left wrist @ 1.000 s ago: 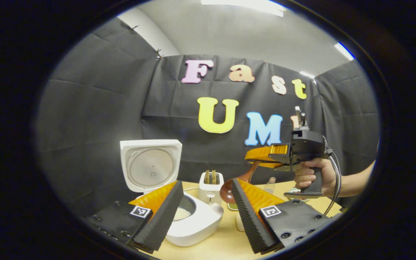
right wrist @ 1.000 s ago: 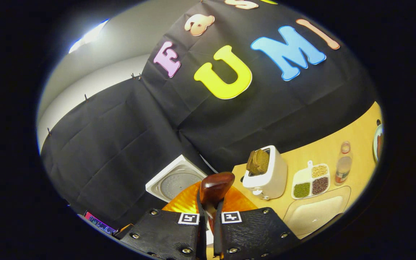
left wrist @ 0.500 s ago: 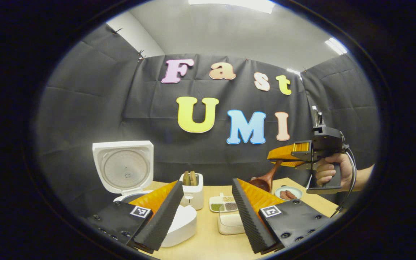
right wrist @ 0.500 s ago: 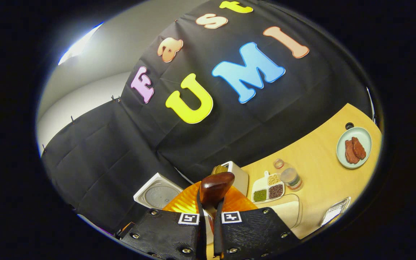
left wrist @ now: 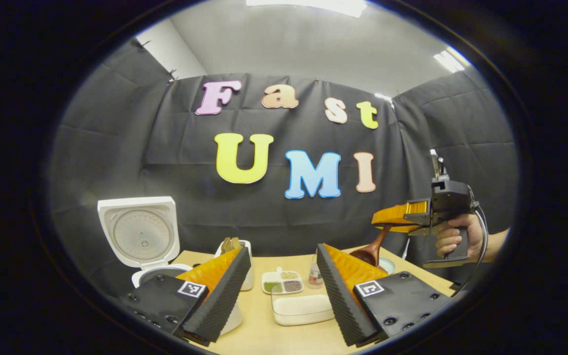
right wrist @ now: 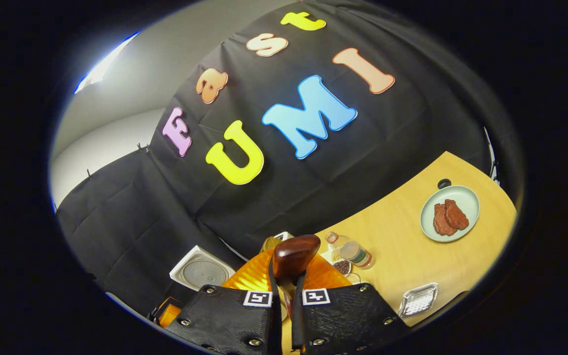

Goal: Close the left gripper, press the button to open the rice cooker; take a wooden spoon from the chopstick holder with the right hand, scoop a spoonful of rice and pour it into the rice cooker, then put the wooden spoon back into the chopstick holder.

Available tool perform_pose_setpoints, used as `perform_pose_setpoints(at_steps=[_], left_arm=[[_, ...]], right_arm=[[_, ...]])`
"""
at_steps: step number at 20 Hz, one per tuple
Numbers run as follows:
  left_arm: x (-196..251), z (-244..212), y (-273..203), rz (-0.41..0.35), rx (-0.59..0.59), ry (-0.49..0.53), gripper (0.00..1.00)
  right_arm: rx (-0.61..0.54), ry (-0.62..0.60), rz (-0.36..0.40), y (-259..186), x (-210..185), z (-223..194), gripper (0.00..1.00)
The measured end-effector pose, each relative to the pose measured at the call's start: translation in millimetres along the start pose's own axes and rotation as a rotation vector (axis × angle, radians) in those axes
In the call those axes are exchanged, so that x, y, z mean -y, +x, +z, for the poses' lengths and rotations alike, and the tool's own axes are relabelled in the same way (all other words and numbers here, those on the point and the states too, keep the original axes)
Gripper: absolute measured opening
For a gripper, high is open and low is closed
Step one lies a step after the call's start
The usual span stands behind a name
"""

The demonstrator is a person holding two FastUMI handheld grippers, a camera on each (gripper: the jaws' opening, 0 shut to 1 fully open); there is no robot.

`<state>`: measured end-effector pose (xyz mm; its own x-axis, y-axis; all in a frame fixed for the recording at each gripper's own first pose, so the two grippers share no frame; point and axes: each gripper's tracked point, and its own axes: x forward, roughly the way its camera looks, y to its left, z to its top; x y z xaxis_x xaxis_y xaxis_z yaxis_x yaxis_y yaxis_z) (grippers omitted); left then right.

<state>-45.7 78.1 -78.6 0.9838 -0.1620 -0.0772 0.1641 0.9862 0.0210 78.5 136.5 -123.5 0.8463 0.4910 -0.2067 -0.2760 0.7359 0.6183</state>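
The right gripper (right wrist: 284, 301), closed on the wooden spoon (right wrist: 295, 254) whose bowl projects just ahead of its fingers, should carry it level and unhurried to the chopstick holder, while the left gripper (left wrist: 279, 291) hangs open and empty.

My white rice cooker (left wrist: 141, 246) stands at the lower left of the left gripper view, its square lid swung upright and open. The dark brown wooden spoon (right wrist: 294, 256) sits at bottom centre of the right gripper view, bowl pointing up.
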Motion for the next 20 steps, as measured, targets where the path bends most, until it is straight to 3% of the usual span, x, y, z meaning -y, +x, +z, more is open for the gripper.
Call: perform_pose_setpoints(at_steps=[8, 9, 12, 13, 14, 16, 20], left_arm=[[32.5, -3.1, 6.0, 0.001, -0.011, 0.007, 0.94], [34.7, -4.0, 6.0, 0.003, -0.016, 0.009, 0.99], [41.9, -5.5, 5.5, 0.010, -0.027, 0.013, 0.99], [43.9, -5.2, 4.2, 0.013, -0.029, 0.015, 0.95], [44.9, -6.6, 3.9, 0.015, -0.033, 0.016, 1.00], [46.4, -7.0, 3.0, 0.020, -0.041, 0.020, 1.00], [45.2, -7.4, -1.2, 0.033, -0.053, 0.027, 0.94]], right_arm=[[0.004, -0.041, -0.128, -30.1, 78.5, 3.3, 0.08], [0.004, -0.052, -0.148, -32.6, 88.5, 2.4, 0.08], [-0.014, -0.076, -0.213, -37.0, 118.8, -7.5, 0.08], [-0.021, -0.075, -0.229, -37.2, 127.0, -11.0, 0.08], [-0.031, -0.077, -0.247, -35.9, 135.1, -16.1, 0.08], [-0.049, -0.094, -0.283, -34.1, 150.4, -25.9, 0.08], [-0.090, -0.120, -0.348, -25.8, 176.1, -49.2, 0.08]])
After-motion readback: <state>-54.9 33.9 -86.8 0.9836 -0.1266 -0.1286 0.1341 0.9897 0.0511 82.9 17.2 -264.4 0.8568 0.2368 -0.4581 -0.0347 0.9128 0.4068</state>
